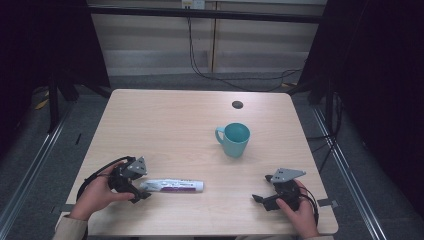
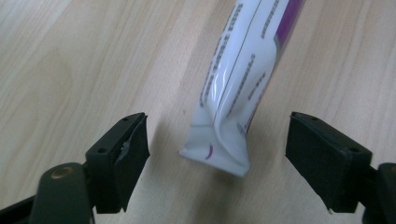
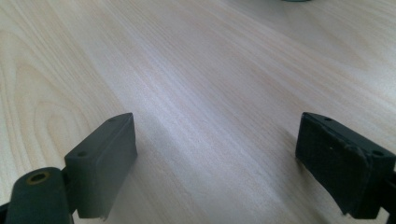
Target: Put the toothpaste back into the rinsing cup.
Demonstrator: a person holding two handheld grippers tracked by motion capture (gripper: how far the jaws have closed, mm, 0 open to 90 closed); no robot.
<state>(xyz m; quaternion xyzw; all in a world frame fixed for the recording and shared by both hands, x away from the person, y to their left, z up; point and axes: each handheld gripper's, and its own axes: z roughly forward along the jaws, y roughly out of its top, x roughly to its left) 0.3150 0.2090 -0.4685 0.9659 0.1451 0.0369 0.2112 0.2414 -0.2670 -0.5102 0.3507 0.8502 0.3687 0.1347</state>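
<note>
Print on the white-and-purple tube (image 2: pixel 243 84) is too blurry to read, its crimped end sitting between the wide-open jaws of the left gripper (image 2: pixel 217 154) on the table's (image 1: pixel 165 115) near-left, teal mug (image 1: pixel 235 139) mid-table, right gripper (image 3: pixel 217 163) spread open over bare wood.

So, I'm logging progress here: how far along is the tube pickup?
Nothing looks finished: the tube lies flat on the table. In hand: the left claw is open around its crimped end, not touching. The grasp and lift remain. The right claw is open over bare wood.
</note>
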